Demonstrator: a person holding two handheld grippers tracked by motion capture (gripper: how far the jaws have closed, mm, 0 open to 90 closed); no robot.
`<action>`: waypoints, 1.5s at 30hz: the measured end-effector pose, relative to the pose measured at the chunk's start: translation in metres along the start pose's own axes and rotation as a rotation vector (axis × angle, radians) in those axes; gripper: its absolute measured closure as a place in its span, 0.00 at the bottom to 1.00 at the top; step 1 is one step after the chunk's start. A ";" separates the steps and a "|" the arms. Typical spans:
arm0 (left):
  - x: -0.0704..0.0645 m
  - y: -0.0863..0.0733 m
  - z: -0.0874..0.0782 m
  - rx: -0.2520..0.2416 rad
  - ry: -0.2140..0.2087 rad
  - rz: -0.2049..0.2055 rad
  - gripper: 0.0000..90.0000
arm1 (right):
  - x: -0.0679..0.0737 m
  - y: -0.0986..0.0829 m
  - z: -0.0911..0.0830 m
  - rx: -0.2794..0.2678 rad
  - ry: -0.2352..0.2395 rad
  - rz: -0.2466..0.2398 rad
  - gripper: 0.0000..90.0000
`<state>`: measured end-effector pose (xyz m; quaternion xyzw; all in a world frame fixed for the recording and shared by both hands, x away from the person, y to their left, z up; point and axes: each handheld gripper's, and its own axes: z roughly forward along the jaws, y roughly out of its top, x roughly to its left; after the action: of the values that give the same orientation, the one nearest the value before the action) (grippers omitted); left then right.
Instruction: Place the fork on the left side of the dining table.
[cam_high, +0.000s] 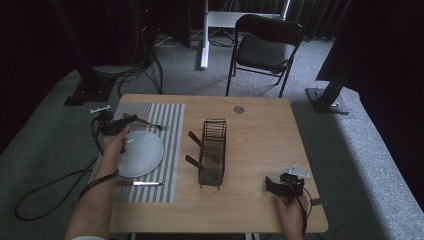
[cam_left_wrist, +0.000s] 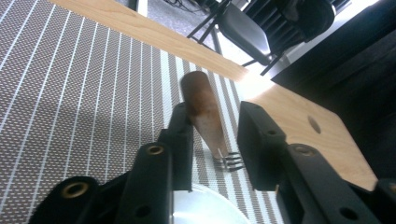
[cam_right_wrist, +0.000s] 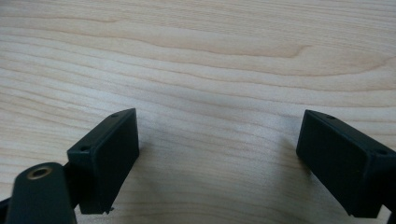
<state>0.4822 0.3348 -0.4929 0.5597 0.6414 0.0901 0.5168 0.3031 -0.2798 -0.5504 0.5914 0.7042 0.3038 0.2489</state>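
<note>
The right gripper (cam_right_wrist: 217, 158) hangs low over bare, pale wood-grain worktop (cam_right_wrist: 210, 60), its two black jaws spread wide with nothing between them.

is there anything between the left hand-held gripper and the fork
Nothing visible. The left hand-held gripper already has its jaws on either side of the fork, whose wooden handle sits between them, above the striped placemat.
</note>
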 end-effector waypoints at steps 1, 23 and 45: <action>0.000 0.000 0.002 0.011 0.028 -0.020 0.64 | 0.000 0.000 0.000 0.000 0.000 0.000 0.14; 0.011 -0.004 0.019 0.196 0.145 -0.099 0.43 | 0.000 0.000 0.000 0.000 0.000 -0.001 0.14; 0.001 -0.002 0.027 0.227 0.286 0.014 0.30 | 0.000 0.000 0.000 0.000 0.000 0.000 0.14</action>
<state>0.5015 0.3225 -0.5074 0.6005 0.7104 0.0996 0.3532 0.3023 -0.2795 -0.5504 0.5916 0.7041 0.3039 0.2489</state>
